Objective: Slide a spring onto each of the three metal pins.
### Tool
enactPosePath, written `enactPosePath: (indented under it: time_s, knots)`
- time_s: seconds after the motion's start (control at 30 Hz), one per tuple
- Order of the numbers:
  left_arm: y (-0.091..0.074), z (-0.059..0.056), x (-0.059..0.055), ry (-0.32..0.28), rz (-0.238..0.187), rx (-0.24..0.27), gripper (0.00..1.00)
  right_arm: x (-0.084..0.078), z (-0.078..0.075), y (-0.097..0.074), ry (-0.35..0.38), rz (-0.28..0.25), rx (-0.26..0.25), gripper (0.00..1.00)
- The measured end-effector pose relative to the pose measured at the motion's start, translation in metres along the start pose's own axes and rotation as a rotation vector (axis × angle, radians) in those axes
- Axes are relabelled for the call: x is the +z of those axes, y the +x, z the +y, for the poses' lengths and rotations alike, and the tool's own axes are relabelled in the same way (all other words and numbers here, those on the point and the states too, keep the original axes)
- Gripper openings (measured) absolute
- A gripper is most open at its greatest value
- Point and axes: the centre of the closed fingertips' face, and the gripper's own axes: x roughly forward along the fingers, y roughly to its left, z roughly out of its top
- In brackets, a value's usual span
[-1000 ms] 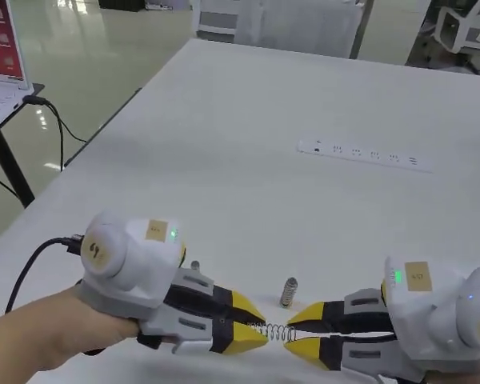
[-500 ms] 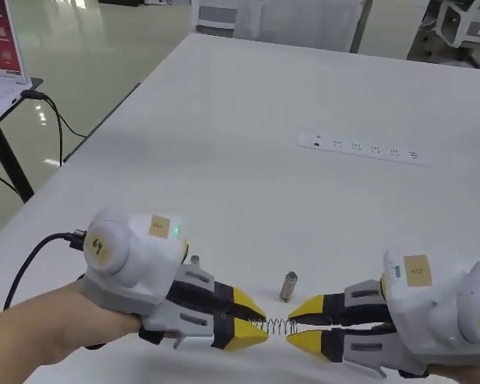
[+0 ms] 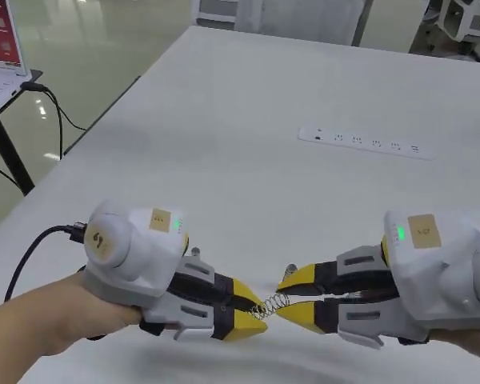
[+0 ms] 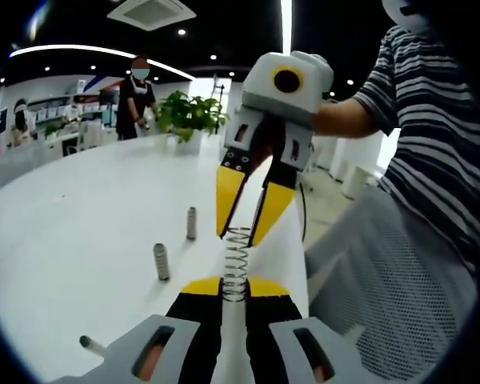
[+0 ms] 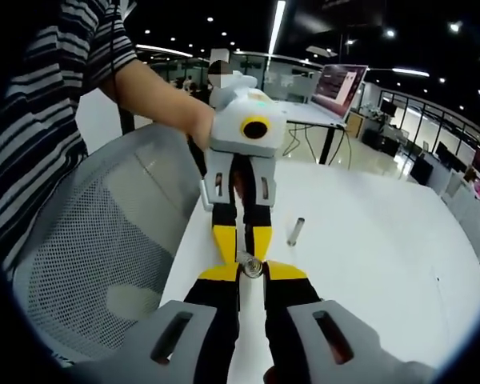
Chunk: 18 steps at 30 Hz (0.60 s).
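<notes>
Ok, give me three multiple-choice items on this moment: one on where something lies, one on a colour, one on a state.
1. Where does the power strip lie?
A) between the grippers
B) on the floor
C) on the table, beyond the grippers

2. What colour are the jaw tips of both grippers?
A) yellow
B) red
C) blue

3. The left gripper is:
A) wide open
B) shut on the spring
C) shut on a cable

Answers:
1 C: the head view shows it farther up the white top.
2 A: yellow tips show in every view.
3 B: the left gripper view shows its jaws pinching the spring's near end.
</notes>
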Motion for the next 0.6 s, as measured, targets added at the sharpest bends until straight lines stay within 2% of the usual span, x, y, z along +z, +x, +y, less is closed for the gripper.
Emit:
enactPosePath:
  time_s: [0.07,0.2,0.3,0.6]
  knots:
    - [0.000,0.000,-0.001,0.009,0.008,0.003,0.02,0.002,0.001,0.003,-0.016,0.006,0.006,0.08]
    - [0.000,0.001,0.002,0.011,0.001,0.004,0.02,0.012,0.000,0.004,-0.003,-0.030,0.003,0.08]
    - [0.000,0.002,0.003,0.018,0.003,0.007,0.02,0.016,0.000,0.007,-0.029,-0.033,-0.005,0.08]
    - [0.000,0.006,0.008,0.021,-0.013,0.020,0.02,0.024,-0.002,0.013,-0.074,-0.065,-0.062,0.08]
